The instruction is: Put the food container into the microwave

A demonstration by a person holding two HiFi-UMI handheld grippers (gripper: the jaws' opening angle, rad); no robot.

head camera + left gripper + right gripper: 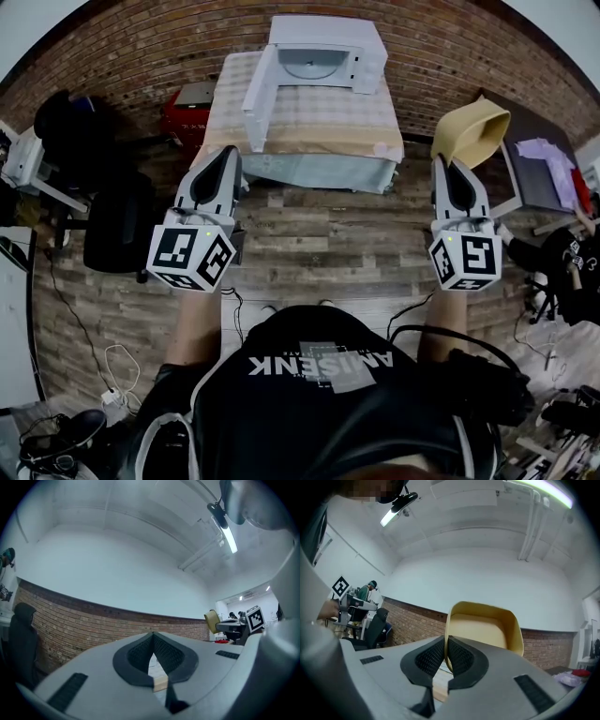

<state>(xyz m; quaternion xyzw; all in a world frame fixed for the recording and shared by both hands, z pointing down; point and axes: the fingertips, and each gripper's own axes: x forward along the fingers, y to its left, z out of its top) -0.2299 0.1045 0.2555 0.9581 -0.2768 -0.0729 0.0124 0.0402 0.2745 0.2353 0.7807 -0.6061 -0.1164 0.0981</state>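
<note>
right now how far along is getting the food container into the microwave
Done: the microwave has its door open, and the food container is picked up, its wall clamped in the right gripper. In hand: it hangs above the floor, short of the table. Left: carry it over and set it inside. The left gripper is shut and empty.
</note>
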